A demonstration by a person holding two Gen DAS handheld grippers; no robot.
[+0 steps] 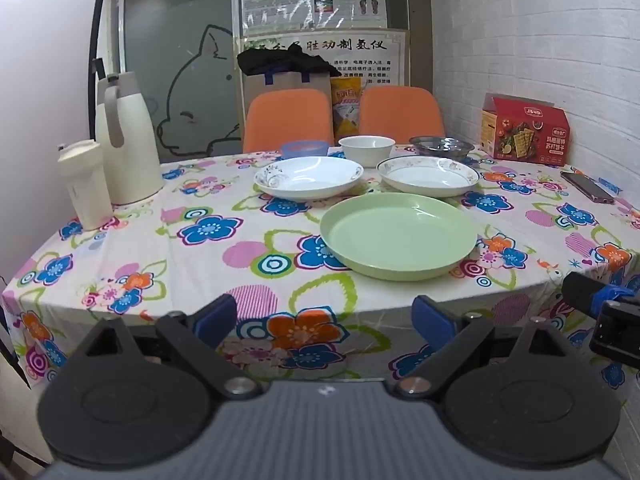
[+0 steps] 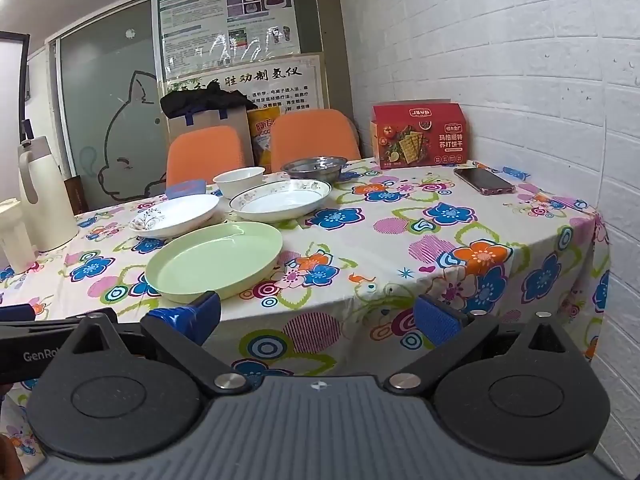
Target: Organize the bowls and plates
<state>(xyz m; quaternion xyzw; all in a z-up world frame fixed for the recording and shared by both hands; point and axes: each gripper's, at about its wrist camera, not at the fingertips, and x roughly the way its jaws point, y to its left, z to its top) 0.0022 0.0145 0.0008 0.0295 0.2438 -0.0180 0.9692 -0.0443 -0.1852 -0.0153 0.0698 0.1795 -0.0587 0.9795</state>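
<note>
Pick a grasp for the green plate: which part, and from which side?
Take the green plate by its near rim, coming in low from the table's front edge. It lies flat with a raised lip, the near edge is free, and two white plates crowd its far side. Either open gripper could probably pinch the lip.

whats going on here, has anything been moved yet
A person holds a gripper in each hand at the near edge of the table, and neither has touched anything. The left gripper and right gripper are both open and empty. The green plate lies nearest, with two white plates behind it, then a white bowl, a metal bowl and a blue bowl. Nothing is stacked.
</note>
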